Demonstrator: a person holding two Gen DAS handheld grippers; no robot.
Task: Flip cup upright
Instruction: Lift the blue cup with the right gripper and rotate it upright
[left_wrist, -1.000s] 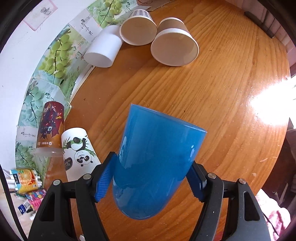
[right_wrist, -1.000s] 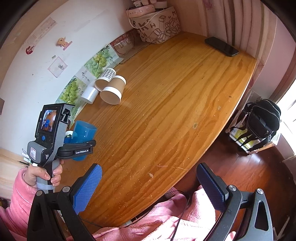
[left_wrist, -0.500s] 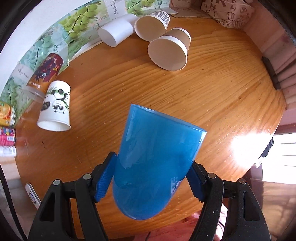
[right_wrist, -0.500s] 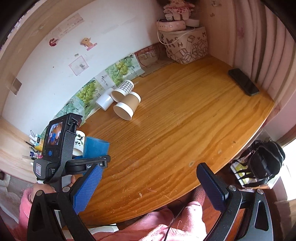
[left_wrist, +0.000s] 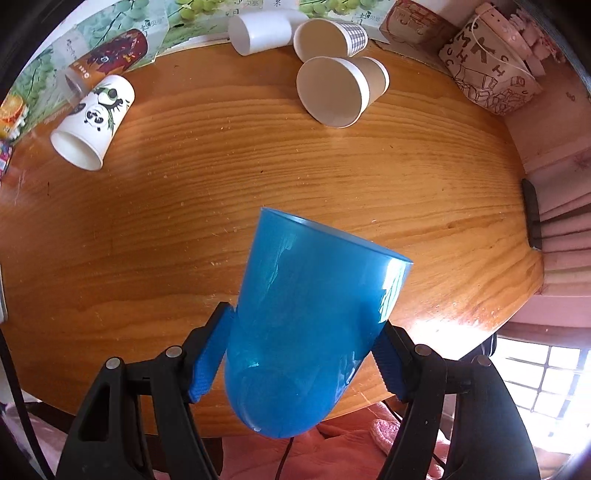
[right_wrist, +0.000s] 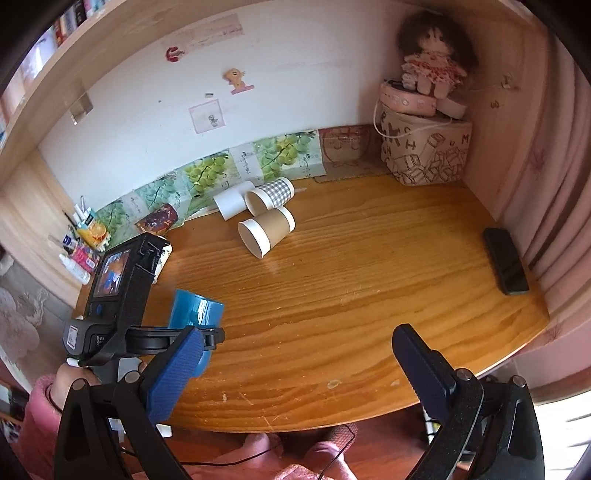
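- A wooden table (right_wrist: 369, 295) sits in a corner against a white wall, with grape-print cartons along the back edge, a patterned box (right_wrist: 424, 151) topped by a doll, and a dark phone (right_wrist: 506, 260) near the right side.
- Several paper cups lie on their sides at the back: a brown cup (left_wrist: 340, 90), a checked cup (left_wrist: 328, 38), a white cup (left_wrist: 260, 31) and a panda cup (left_wrist: 92, 122).
- The left tool (left_wrist: 299, 354) pinches the blue cup (left_wrist: 314, 317) across its lower wall, near the closed base; in the right wrist view the cup (right_wrist: 194, 314) looks roughly mouth-up over the table's near left part, though whether its base touches the wood is hidden.
- The right tool (right_wrist: 295, 369) hangs spread and empty over the front edge.
- To finish well, I would level the cup until its rim is flat, lower it straight down until the base seats fully, and only then ease the grip apart.
- Thin plastic may flex, so the squeeze should stay light, and the tool should back out straight to avoid tipping it.
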